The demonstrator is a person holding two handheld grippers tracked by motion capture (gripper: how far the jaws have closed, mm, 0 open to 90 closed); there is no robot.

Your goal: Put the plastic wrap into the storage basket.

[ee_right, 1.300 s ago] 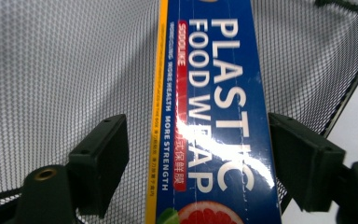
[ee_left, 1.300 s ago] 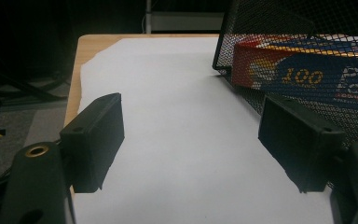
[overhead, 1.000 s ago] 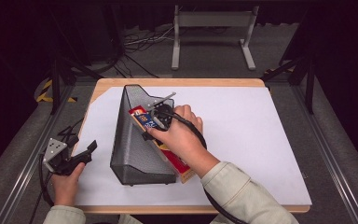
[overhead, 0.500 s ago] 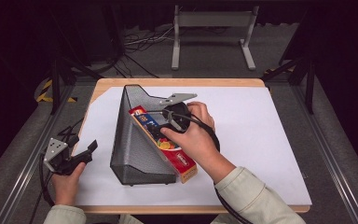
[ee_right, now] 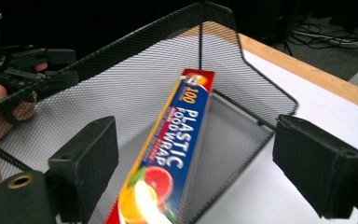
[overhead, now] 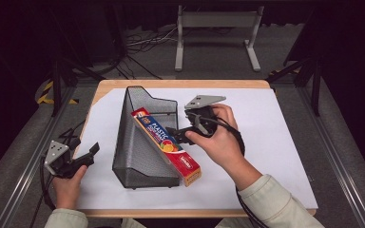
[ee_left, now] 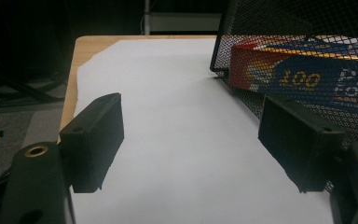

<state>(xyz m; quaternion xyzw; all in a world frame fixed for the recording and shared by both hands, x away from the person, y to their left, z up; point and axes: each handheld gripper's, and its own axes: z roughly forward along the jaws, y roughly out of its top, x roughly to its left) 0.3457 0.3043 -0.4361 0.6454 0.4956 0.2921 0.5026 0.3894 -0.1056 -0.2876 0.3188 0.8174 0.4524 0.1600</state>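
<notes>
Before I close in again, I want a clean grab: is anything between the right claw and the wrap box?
Nothing visible. The right claw is open, and the right gripper view looks straight down the wrap box, which leans in the mesh holder with its top face bare. The holder's walls stand beside and behind the box, not across the approach.

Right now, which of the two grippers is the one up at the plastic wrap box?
The right gripper, open beside the box leaning in the mesh holder. The left gripper sits open off at the paper's left edge.
</notes>
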